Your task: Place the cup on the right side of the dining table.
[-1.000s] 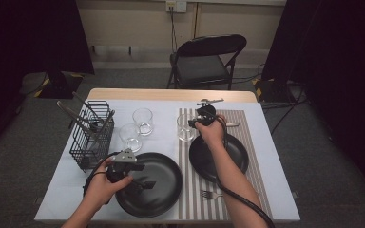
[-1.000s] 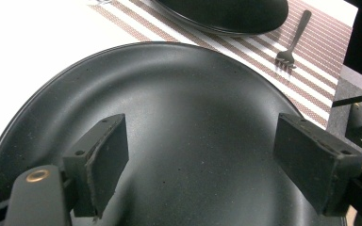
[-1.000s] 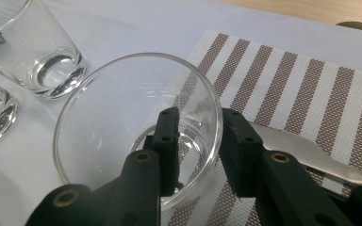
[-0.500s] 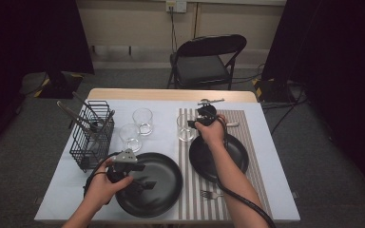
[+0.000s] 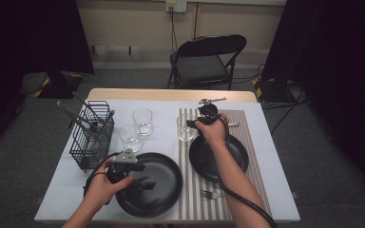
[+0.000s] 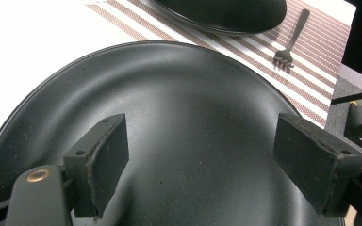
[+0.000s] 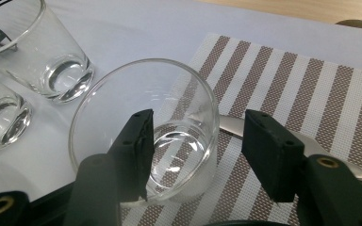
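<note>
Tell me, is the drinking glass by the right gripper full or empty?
Empty. In the right gripper view the glass stands upright on the striped mat, and the stripes show clearly through its bottom, with no liquid visible inside.

High view looks down and forward over the whole table (image 5: pixel 161 95). Left gripper view sits close over a black plate (image 6: pixel 179 122); right gripper view close on a glass (image 7: pixel 169 141), both seen from above too

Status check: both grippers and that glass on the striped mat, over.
Left gripper open, over the big black plate. Right gripper open, one jaw inside the glass, one outside its wall, not closed. Two more glasses left of it, apart.
</note>
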